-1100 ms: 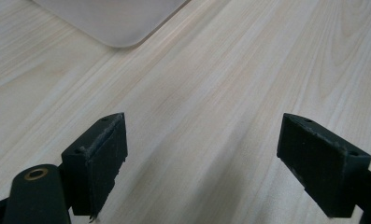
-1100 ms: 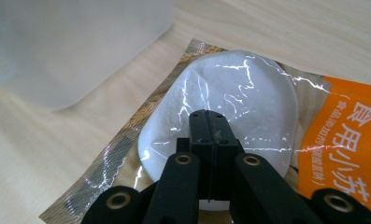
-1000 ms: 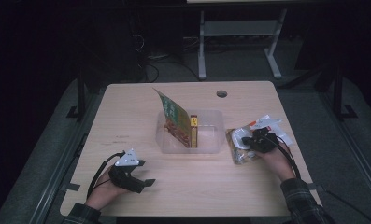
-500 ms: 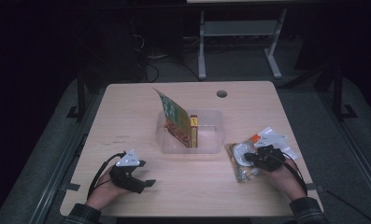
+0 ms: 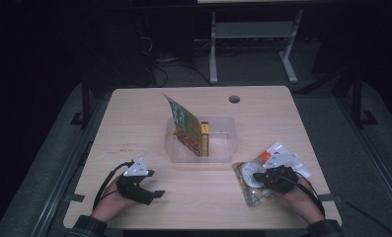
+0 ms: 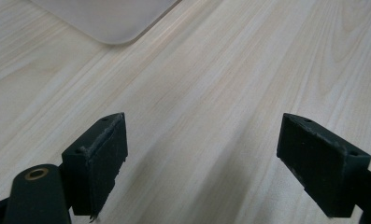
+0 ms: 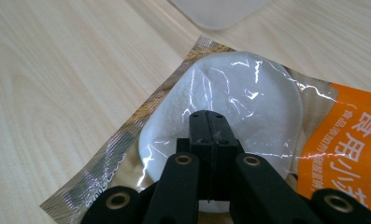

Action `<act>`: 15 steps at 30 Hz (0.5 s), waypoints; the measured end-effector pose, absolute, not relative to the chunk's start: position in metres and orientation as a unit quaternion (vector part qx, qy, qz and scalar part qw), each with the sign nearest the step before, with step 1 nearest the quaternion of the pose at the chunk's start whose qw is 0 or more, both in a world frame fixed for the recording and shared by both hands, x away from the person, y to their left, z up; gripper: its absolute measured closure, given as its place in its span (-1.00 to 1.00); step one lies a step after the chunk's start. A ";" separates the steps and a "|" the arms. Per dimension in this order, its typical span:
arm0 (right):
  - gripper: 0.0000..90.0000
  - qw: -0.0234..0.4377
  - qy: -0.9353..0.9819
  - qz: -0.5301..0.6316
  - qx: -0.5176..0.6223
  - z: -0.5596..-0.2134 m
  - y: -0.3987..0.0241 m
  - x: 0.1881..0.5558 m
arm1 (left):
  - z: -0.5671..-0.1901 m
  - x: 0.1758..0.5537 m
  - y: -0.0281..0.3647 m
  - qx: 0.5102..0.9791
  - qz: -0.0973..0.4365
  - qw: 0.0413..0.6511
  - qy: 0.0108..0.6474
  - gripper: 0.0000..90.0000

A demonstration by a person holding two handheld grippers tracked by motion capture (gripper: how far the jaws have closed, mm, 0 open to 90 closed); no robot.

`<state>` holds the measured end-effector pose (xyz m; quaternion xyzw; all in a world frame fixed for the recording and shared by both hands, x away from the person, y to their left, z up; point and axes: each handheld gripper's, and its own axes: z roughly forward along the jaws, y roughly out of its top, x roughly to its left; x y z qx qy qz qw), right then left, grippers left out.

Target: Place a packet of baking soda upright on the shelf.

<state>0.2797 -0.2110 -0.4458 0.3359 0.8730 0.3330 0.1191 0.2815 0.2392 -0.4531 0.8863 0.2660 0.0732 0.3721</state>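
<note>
A clear packet with a white round lump inside lies at the table's near right. In the right gripper view the packet has brown edges. My right gripper is shut, its tips pinching the film over the lump. A white and orange packet lies against it. My left gripper rests at the near left, jaws wide open over bare wood with nothing between them.
A clear plastic bin stands mid-table holding a tall green pouch and a yellow box. Its rounded corner appears in both gripper views. A cable hole sits near the far edge.
My right gripper has drawn back toward the near edge of the table, and both packets have come with it. The left gripper has stayed where it was.
</note>
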 end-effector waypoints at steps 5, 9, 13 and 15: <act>1.00 0.111 0.881 0.337 0.313 -0.444 -0.206 0.277 | -0.453 0.281 0.239 0.884 0.074 0.375 0.269 -0.65; 1.00 0.095 0.886 0.344 0.296 -0.443 -0.210 0.277 | -0.453 0.281 0.240 0.885 0.074 0.374 0.268 -0.65; 1.00 0.078 0.887 0.355 0.285 -0.443 -0.208 0.277 | -0.453 0.282 0.239 0.887 0.073 0.371 0.264 -0.65; 1.00 0.072 0.889 0.357 0.278 -0.444 -0.205 0.278 | -0.454 0.281 0.238 0.886 0.072 0.373 0.265 -0.65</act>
